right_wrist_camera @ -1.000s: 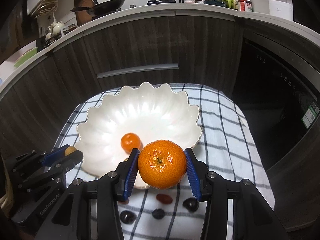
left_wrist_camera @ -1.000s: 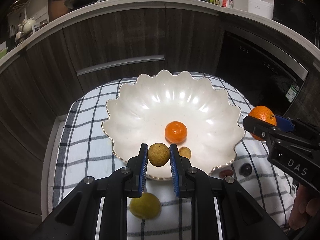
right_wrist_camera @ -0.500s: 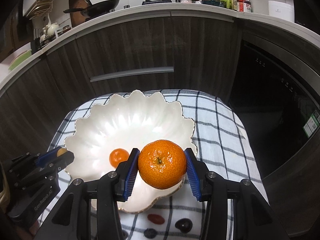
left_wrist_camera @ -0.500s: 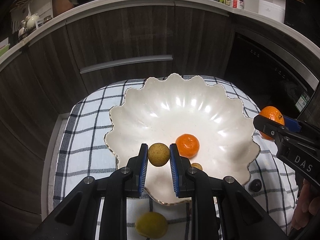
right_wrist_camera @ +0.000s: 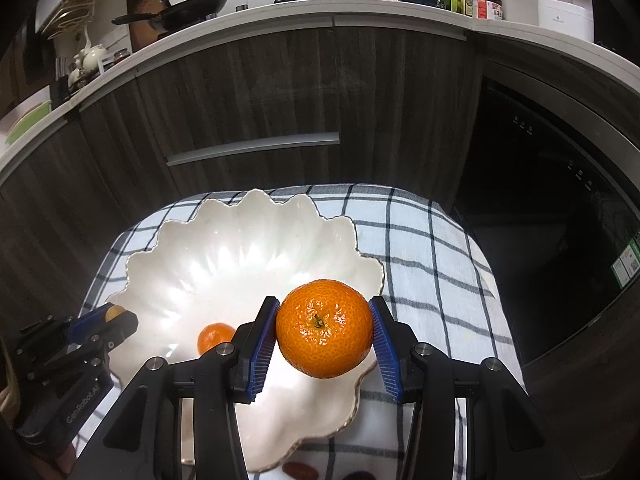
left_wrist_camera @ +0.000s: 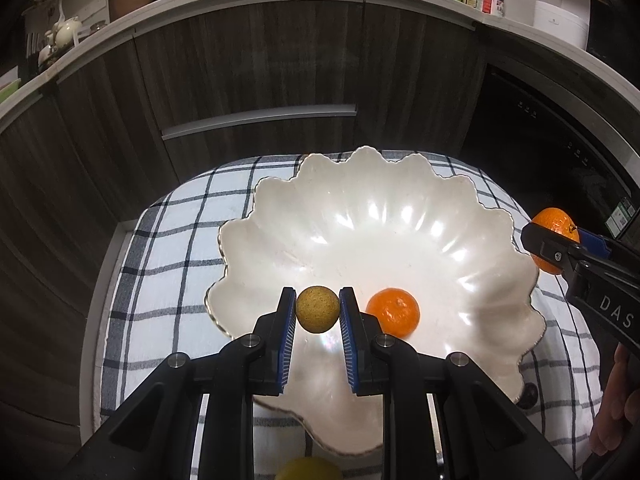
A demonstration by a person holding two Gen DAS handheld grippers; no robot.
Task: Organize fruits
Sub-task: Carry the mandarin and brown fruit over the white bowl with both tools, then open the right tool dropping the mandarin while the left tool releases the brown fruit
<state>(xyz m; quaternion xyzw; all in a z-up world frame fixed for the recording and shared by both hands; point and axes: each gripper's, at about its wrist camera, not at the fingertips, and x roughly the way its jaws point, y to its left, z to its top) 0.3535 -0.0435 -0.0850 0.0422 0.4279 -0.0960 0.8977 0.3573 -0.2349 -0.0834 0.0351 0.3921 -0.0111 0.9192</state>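
Left gripper (left_wrist_camera: 318, 310) is clamping a small round tan-brown fruit (left_wrist_camera: 318, 309) over the scalloped white ceramic bowl (left_wrist_camera: 400, 216); right gripper (right_wrist_camera: 324, 334) is gripping a large orange mandarin (right_wrist_camera: 324, 334) above the bowl's rim.

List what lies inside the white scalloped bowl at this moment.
One small orange rests inside the bowl. The left gripper covers the near floor, so anything there is hidden.
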